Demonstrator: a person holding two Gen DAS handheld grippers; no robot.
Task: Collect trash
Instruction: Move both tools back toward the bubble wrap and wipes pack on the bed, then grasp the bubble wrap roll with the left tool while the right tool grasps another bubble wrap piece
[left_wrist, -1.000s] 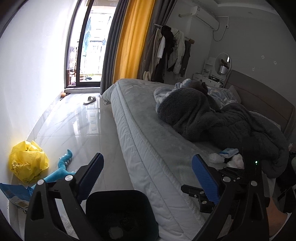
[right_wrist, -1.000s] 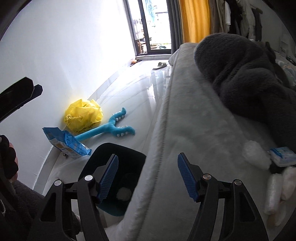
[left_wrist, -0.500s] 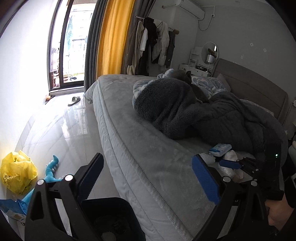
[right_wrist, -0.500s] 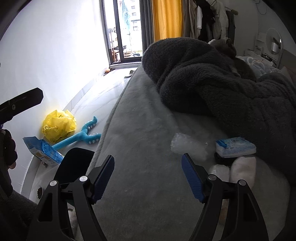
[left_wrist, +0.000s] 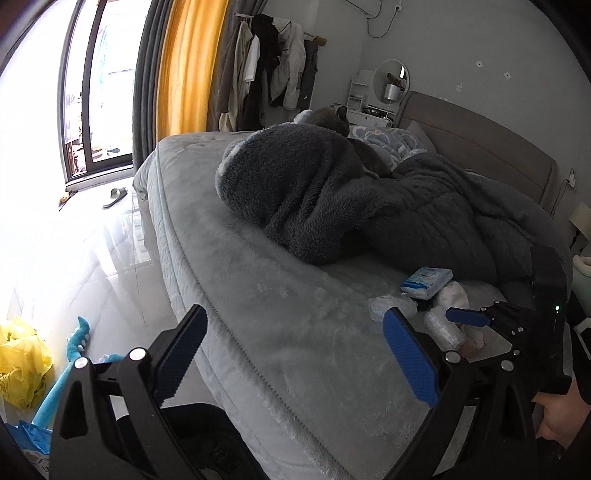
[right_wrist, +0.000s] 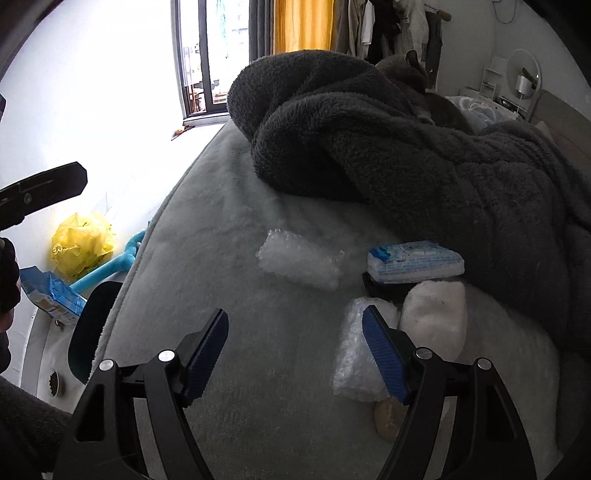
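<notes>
The bubble-wrap bundle (right_wrist: 299, 263) lies crosswise on the bed (right_wrist: 236, 332), ahead of the right gripper (right_wrist: 295, 354), next to the tissue pack (right_wrist: 415, 261); both grippers' fingers are open, empty.

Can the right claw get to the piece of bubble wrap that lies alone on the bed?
Probably yes. The right claw is open and empty, and only bare bed lies between it and the bubble wrap. The dark blanket lies behind it.
</notes>
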